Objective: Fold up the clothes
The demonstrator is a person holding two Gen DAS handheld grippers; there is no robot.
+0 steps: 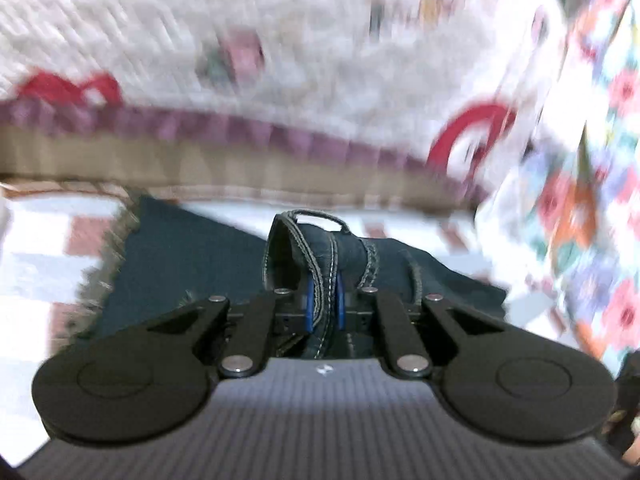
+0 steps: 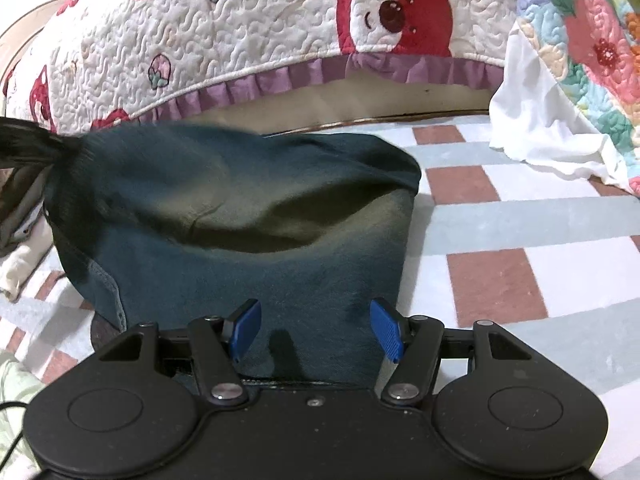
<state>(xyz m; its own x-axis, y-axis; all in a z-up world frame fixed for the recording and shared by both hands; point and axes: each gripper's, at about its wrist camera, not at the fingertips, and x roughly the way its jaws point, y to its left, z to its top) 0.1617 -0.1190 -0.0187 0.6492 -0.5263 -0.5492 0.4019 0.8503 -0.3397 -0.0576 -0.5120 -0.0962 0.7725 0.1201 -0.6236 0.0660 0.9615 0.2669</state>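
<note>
A dark teal pair of jeans [image 2: 240, 220] lies partly folded on a checked bedsheet [image 2: 520, 220], its upper layer lifted at the left. In the right wrist view my right gripper [image 2: 316, 330] is open, its blue pads [image 2: 386, 330] just above the near edge of the jeans, holding nothing. In the blurred left wrist view my left gripper [image 1: 323, 304] is shut on a stitched seam of the jeans [image 1: 320, 264], which bunches up between the pads.
A white quilt with red bears and a purple frill [image 2: 280, 40] hangs behind the jeans. A floral quilt [image 2: 592, 48] and white cloth [image 2: 540, 120] sit at the right. Pale fabric [image 2: 16, 264] lies at the left.
</note>
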